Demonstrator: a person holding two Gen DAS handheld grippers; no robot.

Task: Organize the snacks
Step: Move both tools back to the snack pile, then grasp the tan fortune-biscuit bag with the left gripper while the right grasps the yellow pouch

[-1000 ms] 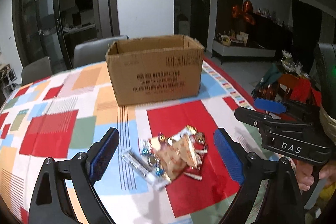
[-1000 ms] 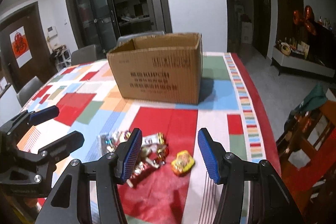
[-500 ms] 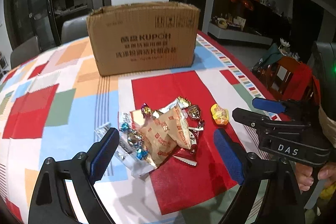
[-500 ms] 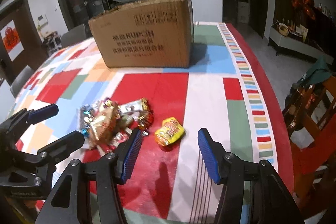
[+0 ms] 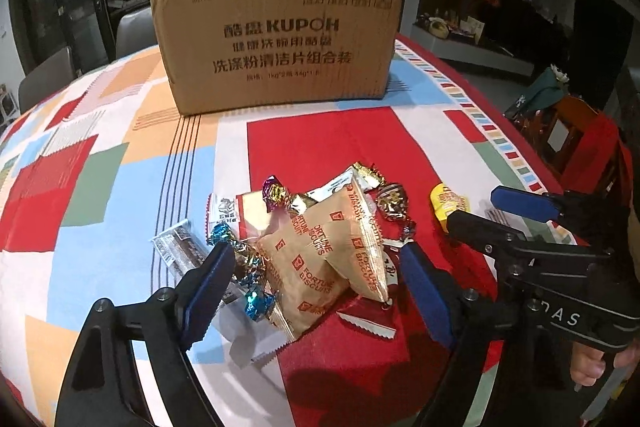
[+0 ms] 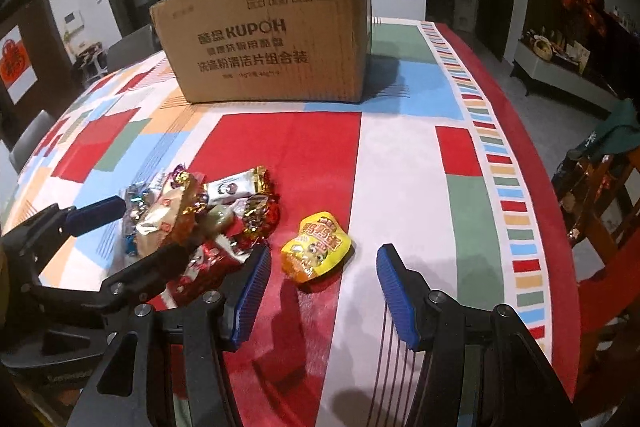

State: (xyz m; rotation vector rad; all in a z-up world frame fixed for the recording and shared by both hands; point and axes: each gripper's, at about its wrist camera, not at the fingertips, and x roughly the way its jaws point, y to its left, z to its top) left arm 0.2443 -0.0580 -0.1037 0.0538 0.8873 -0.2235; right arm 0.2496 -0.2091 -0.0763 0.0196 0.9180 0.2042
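- On the patchwork tablecloth [image 5: 120, 163], a heap of snacks [image 5: 320, 247] is lying, tan fortune biscuit packets [image 5: 352, 227] sitting on top among foil-wrapped candies [image 5: 276, 191].
- Just beside the heap, a yellow snack pouch [image 6: 316, 251] is lying alone, apart from the rest.
- Over the heap, the left gripper [image 5: 316, 287] is hovering with jaws spread wide, holding nothing.
- Before the yellow pouch, the right gripper [image 6: 322, 291] is gaping too, gripping nothing.
- Farther back, a cardboard box [image 5: 276, 39] is standing upright on the cloth.
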